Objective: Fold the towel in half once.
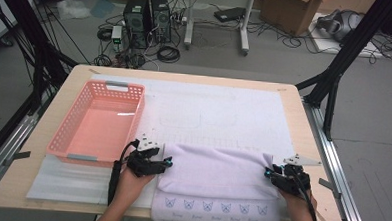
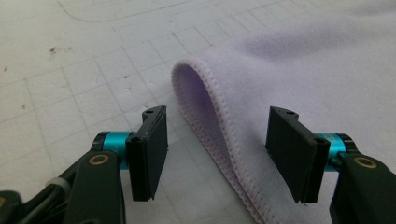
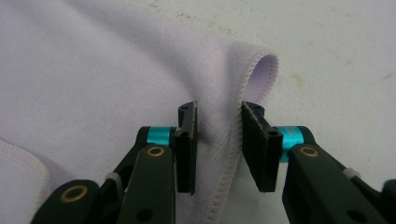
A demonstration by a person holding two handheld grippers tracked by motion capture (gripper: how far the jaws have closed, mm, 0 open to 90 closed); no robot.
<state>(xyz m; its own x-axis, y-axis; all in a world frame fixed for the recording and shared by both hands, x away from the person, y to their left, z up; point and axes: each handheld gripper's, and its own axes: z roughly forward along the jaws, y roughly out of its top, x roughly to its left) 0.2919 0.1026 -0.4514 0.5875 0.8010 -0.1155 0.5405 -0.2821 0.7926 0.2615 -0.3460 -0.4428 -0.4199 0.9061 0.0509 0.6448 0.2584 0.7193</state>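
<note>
From the high view, the purple towel (image 1: 216,184) lay flat at the near side of the worktop (image 1: 294,112), with its long side going from left to right. The left tongs (image 1: 165,162) sat at its left folded corner and the right tongs (image 1: 268,172) at its right folded corner, so each hand was close to its own end. A pink basket (image 1: 96,121) stood just beyond the left hand, apart from the towel

In the left gripper view, the left tongs (image 2: 217,154) were spread wide. The folded edge of the towel (image 2: 299,79) ran between the two jaws, but neither pad touched it

In the right gripper view, the right tongs (image 3: 218,144) stood much closer together, with the stitched edge of the towel (image 3: 93,70) bunched up between them. The pads looked very near the cloth, yet a small gap showed on each side, so I judged it was not pinched yet
</note>
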